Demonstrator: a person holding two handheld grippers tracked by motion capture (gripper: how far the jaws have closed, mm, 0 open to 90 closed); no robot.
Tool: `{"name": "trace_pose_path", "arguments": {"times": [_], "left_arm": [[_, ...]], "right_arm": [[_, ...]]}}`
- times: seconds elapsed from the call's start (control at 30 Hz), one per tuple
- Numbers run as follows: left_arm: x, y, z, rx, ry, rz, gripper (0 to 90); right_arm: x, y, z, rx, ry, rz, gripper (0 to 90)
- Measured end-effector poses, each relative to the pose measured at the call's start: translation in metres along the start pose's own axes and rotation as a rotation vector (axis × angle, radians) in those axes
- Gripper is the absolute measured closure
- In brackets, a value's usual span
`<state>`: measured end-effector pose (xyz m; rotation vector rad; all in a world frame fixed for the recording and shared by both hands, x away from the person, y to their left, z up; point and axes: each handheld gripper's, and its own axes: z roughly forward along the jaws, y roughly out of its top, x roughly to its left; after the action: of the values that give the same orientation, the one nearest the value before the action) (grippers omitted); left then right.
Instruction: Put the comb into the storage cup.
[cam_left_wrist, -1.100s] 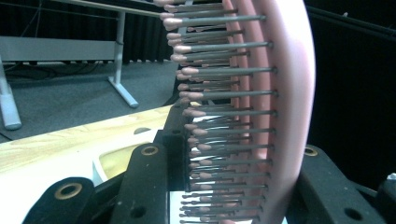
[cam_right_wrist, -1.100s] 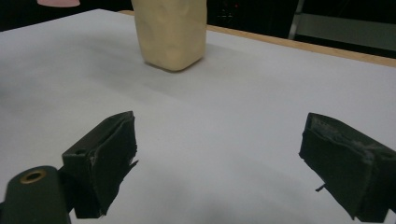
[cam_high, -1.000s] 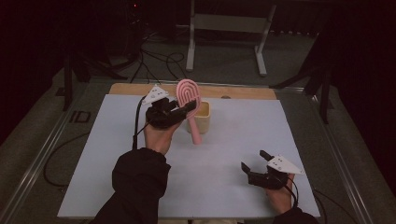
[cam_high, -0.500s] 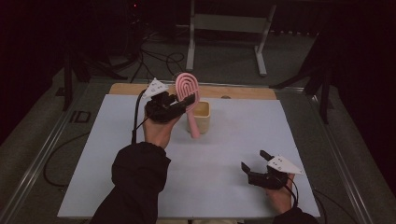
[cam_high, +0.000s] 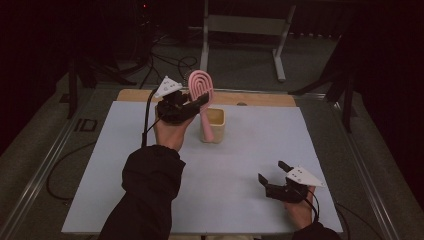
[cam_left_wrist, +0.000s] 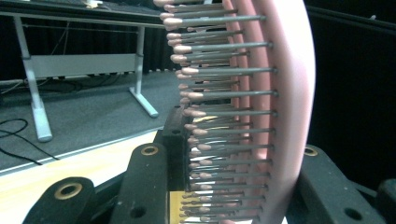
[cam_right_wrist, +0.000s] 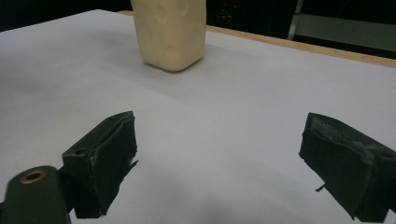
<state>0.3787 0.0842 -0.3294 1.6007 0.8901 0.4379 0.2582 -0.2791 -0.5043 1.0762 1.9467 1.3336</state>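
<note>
The room is dim, its far side falling off into near black. A white sheet (cam_high: 240, 165) covers most of the table (cam_high: 260, 98), leaving a strip of pale wood bare along the far edge. Metal rails (cam_high: 47, 165) run along both sides of the table. The floor (cam_high: 240, 65) is grey and looks like carpet, with black cables (cam_high: 165, 62) looping across it behind the table. Farther back stands a light grey metal frame (cam_high: 245, 25) on two legs with flat feet. Dark stands (cam_high: 345, 85) rise at the left and right, and a small red light (cam_high: 144, 6) glows at the back.
</note>
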Motion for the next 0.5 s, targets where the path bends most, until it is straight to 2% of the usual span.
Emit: {"name": "trace_pose_path", "arguments": {"times": [0.5], "left_arm": [[0.006, 0.014, 0.009, 0.001, 0.047, 0.031, 64.8]], "right_arm": [[0.000, 0.000, 0.000, 0.000, -0.001, 0.009, 10.7]]}}
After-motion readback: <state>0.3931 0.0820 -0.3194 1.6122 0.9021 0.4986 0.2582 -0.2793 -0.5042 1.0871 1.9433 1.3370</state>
